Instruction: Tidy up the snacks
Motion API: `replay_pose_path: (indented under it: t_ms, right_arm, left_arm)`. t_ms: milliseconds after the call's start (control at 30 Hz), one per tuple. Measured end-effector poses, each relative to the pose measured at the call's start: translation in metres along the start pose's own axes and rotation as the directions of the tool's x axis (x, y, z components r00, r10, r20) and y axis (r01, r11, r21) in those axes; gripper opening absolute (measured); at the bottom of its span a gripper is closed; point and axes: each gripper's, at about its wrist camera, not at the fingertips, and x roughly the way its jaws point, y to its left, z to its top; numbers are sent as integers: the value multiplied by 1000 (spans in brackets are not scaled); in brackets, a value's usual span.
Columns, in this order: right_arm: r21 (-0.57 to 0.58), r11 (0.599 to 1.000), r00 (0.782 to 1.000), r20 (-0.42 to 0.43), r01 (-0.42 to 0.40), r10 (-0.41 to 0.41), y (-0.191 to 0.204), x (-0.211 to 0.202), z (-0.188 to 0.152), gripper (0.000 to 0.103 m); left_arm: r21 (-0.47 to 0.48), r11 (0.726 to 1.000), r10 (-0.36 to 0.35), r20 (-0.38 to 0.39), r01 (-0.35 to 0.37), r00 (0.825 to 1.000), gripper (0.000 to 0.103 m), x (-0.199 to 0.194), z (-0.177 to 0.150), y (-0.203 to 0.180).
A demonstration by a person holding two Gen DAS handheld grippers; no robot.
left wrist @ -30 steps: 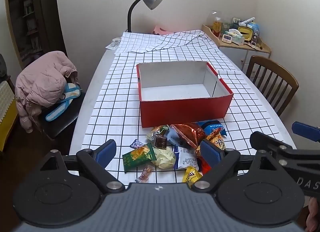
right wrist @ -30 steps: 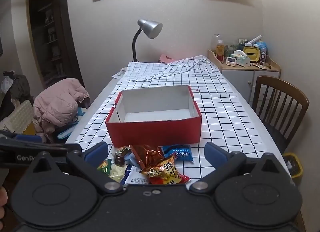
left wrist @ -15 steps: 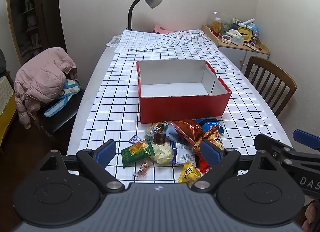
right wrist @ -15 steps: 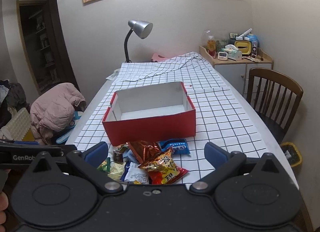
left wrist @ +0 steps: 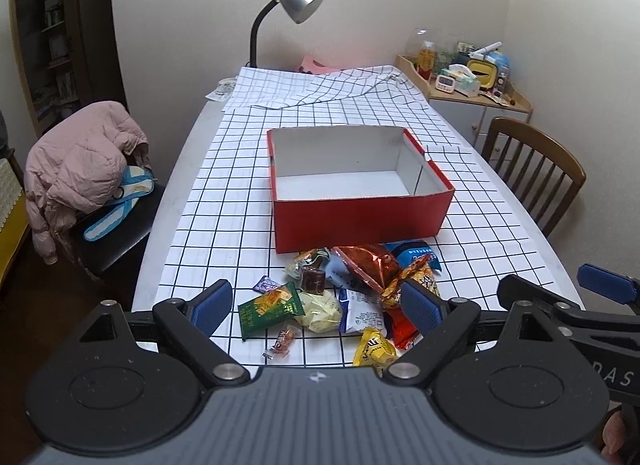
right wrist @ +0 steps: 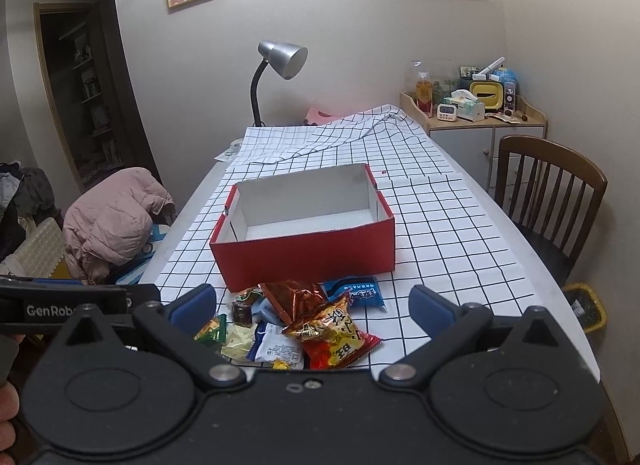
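Observation:
A pile of snack packets (left wrist: 344, 293) lies on the checked tablecloth just in front of an empty red box (left wrist: 360, 217) with a white inside. The pile holds a green packet (left wrist: 270, 307), a shiny orange-red bag (left wrist: 366, 267), a blue packet (left wrist: 416, 255) and a yellow one (left wrist: 374, 351). My left gripper (left wrist: 316, 303) is open and empty, held above the near side of the pile. My right gripper (right wrist: 312, 303) is open and empty, also above the pile (right wrist: 304, 321), with the red box (right wrist: 304, 253) beyond it.
A grey desk lamp (left wrist: 296, 5) stands at the table's far end by a rumpled fold of cloth (left wrist: 340, 85). A chair with a pink jacket (left wrist: 80, 169) is on the left, a wooden chair (left wrist: 536, 169) on the right, a cluttered side cabinet (left wrist: 468, 93) beyond.
Both grippers have pulled back a little from the table, so the box and pile look slightly farther away. The snacks and box have not moved.

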Motion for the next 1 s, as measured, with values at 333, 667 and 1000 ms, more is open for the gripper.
replay_pose_path:
  t_ms: [333, 667, 1000]
  right_arm:
    - [-13, 1000, 1000, 11, 20, -19, -1, -7, -2, 102]
    - [-17, 999, 999, 18, 40, -40, -3, -14, -5, 102]
    - [-31, 999, 999, 22, 40, -39, -3, -10, 3, 102]
  left_arm:
    - [1, 1000, -23, -13, 23, 1000, 91, 3, -1, -5]
    - [9, 999, -46, -18, 46, 999, 91, 3, -2, -10]
    - [5, 999, -51, -4, 51, 999, 91, 4, 4, -12]
